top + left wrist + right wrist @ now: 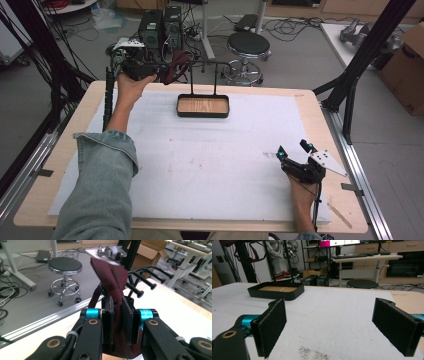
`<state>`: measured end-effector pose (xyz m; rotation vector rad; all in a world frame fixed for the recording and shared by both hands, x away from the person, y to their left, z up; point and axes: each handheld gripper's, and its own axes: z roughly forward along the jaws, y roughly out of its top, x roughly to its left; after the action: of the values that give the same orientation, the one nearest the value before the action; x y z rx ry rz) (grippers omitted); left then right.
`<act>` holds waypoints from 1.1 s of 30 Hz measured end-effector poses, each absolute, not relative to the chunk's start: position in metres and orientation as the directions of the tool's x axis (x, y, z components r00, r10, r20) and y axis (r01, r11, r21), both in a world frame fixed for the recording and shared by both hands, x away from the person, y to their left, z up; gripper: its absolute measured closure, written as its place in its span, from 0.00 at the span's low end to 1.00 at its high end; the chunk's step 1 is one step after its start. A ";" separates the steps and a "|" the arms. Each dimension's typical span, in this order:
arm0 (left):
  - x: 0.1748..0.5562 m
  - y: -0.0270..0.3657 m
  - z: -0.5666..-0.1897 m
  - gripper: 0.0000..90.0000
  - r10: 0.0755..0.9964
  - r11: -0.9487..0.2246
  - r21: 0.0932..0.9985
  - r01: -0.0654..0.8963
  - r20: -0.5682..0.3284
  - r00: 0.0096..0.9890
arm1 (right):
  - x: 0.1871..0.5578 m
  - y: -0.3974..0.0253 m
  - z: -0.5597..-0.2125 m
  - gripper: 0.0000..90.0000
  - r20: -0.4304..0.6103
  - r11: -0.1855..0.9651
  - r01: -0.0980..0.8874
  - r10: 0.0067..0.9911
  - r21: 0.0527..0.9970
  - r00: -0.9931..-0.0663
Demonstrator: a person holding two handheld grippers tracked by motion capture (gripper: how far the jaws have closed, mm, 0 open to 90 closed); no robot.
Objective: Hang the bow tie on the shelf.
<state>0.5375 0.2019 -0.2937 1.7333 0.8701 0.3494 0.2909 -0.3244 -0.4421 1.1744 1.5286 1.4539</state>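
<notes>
A dark red cloth [175, 69] hangs in the air past the table's far left edge, pinched by my left gripper [159, 68]. In the left gripper view the cloth [112, 280] rises between the two black jaws of that gripper [117, 315], which are shut on it. Just beyond the cloth are the black pegs [146, 281] of a rack [210, 64]. That rack stands on a black tray with a wooden floor [203, 105] at the far middle of the table. My right gripper [295, 149] rests low at the near right, open with nothing between its pads [274, 325].
A white sheet [210, 160] covers most of the wooden table. A round black stool [248, 46] and computer cases [160, 27] stand on the floor behind the table. Black frame posts [350, 85] rise at the right; a cardboard box [407, 70] sits beyond them.
</notes>
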 end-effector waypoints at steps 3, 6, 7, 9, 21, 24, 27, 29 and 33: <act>0.538 0.201 -0.296 0.87 0.705 -0.126 0.917 0.378 -0.186 0.685 | 0.291 -0.324 -0.442 0.13 0.091 -0.047 0.138 0.938 0.989 -0.334; 0.539 0.200 -0.297 0.86 0.713 -0.136 0.917 0.375 -0.172 0.679 | 0.291 -0.324 -0.442 0.13 0.092 -0.047 0.138 0.938 0.989 -0.334; 0.539 0.200 -0.297 0.86 0.715 -0.139 0.917 0.375 -0.169 0.678 | 0.291 -0.324 -0.442 0.13 0.092 -0.047 0.138 0.938 0.989 -0.334; 0.539 0.200 -0.297 0.85 0.720 -0.142 0.915 0.377 -0.166 0.674 | 0.291 -0.324 -0.442 0.13 0.091 -0.047 0.137 0.938 0.989 -0.334; 0.539 0.198 -0.302 0.82 0.744 -0.175 0.910 0.377 -0.129 0.655 | 0.291 -0.324 -0.442 0.13 0.092 -0.048 0.139 0.938 0.989 -0.334; 0.539 0.198 -0.303 0.82 0.740 -0.181 0.909 0.376 -0.126 0.661 | 0.291 -0.325 -0.442 0.13 0.093 -0.049 0.138 0.938 0.989 -0.334; 0.540 0.197 -0.305 0.80 0.745 -0.202 0.903 0.380 -0.111 0.658 | 0.291 -0.324 -0.442 0.13 0.091 -0.047 0.136 0.938 0.990 -0.334; 0.540 0.196 -0.307 0.80 0.748 -0.206 0.901 0.381 -0.106 0.655 | 0.291 -0.324 -0.442 0.13 0.094 -0.049 0.140 0.938 0.989 -0.334; 0.540 0.195 -0.311 0.80 0.755 -0.227 0.893 0.389 -0.091 0.649 | 0.291 -0.324 -0.442 0.13 0.091 -0.048 0.137 0.938 0.989 -0.334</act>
<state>0.5399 0.1951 -0.3111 1.8447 0.9108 0.4472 0.2911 -0.3243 -0.4421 1.1736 1.5279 1.4555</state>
